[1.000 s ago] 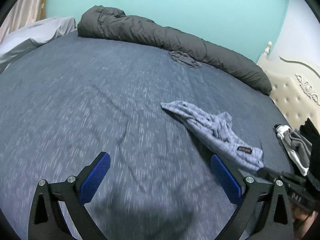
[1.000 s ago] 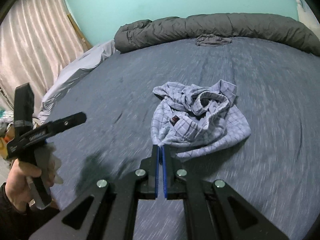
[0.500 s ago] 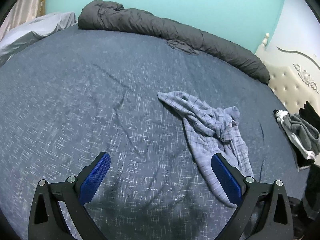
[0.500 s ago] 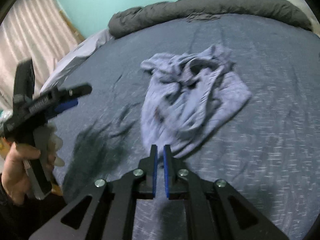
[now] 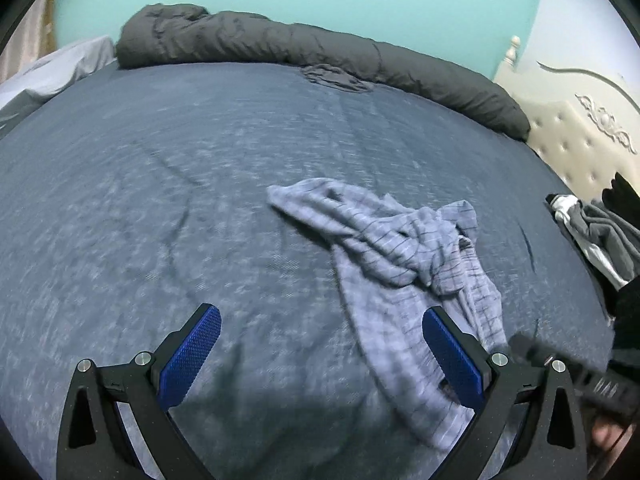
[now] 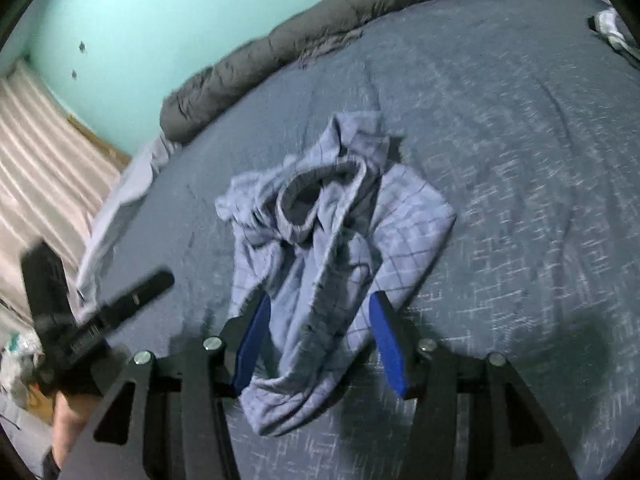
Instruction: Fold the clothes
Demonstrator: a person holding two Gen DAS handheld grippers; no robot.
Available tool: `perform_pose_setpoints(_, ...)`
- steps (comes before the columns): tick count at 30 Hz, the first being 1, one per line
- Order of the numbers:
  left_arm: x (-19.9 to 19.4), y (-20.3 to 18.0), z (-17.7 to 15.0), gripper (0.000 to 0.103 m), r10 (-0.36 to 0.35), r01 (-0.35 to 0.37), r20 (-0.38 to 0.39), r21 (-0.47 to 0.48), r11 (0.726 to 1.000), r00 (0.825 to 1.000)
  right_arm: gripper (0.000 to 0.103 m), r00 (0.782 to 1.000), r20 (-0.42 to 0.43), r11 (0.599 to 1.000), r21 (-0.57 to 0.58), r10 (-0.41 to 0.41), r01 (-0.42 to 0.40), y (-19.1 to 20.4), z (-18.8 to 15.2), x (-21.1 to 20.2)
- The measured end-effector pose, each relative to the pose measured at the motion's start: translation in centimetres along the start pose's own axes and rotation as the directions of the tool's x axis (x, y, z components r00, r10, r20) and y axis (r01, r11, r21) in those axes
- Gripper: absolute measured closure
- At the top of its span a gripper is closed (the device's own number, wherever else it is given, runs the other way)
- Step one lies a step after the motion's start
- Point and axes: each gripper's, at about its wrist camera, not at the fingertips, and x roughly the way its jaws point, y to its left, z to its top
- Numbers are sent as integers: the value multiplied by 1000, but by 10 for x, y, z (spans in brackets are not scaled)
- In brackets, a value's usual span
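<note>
The crumpled garment (image 6: 332, 264) lies on the bed (image 6: 520, 160), directly ahead of the right hand-held gripper (image 6: 320, 340), whose spread fingers stand to either side of its near end; whether they touch the cloth is hard to tell through the blur. The left hand-held gripper (image 5: 320, 344) hovers over bare bed (image 5: 140, 200), with the garment (image 5: 400, 256) ahead and to its right, its near end passing just beside the right finger. Behind the garment, along the far edge of the bed, lies a rolled duvet (image 5: 320, 52). A pile of clothes (image 5: 592, 228) sits far right of the left hand-held gripper, before the headboard (image 5: 580, 128). A pillow (image 5: 60, 64) lies far left.
</note>
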Motion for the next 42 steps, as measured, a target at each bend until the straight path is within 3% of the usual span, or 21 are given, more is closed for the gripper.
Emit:
perform_pose_setpoints(4,19,-17,12,0,-21,21,-6,43,999,1000,90,999,-31,1000,1,-9,9,-3,-3,15)
perform_pose_setpoints(7,33,-30,20,0,-54,55,-19,64,996,998,98,999,-24,998,-39,-42,42,-5,1,16)
perform_pose_setpoints(16,59,-64,23,1,-98,105,-55,146,984,994,99,996,29,997,-4,-79,79,-39,11,-2)
perform_pose_setpoints(18,63,-68,23,4,-113,123,-70,157,980,991,99,995,37,996,-2,-87,88,-44,12,-5)
perform_pose_setpoints(20,66,-71,23,19,-126,138,-83,165,977,989,99,995,41,995,1,-95,95,-48,12,-9)
perform_pose_setpoints(22,67,-76,22,27,-138,154,-97,179,972,986,99,994,43,995,6,-99,99,-54,13,-13)
perform_pose_setpoints(30,62,-93,16,34,-184,208,-125,220,953,975,99,994,52,995,24,-99,97,-60,15,-19)
perform_pose_setpoints(32,58,-96,16,44,-198,220,-118,225,949,973,99,994,50,995,17,-98,98,-58,15,-18)
perform_pose_setpoints(34,52,-101,16,45,-210,231,-109,234,944,971,99,994,49,995,18,-100,100,-57,14,-17)
perform_pose_setpoints(36,56,-106,13,53,-200,226,-123,260,939,972,99,994,48,995,23,-101,100,-57,15,-16)
perform_pose_setpoints(38,65,-103,10,69,-196,228,-147,251,941,970,99,994,46,995,23,-101,100,-57,15,-16)
perform_pose_setpoints(42,84,-98,4,81,-187,230,-193,232,945,963,99,994,46,995,19,-99,98,-56,14,-15)
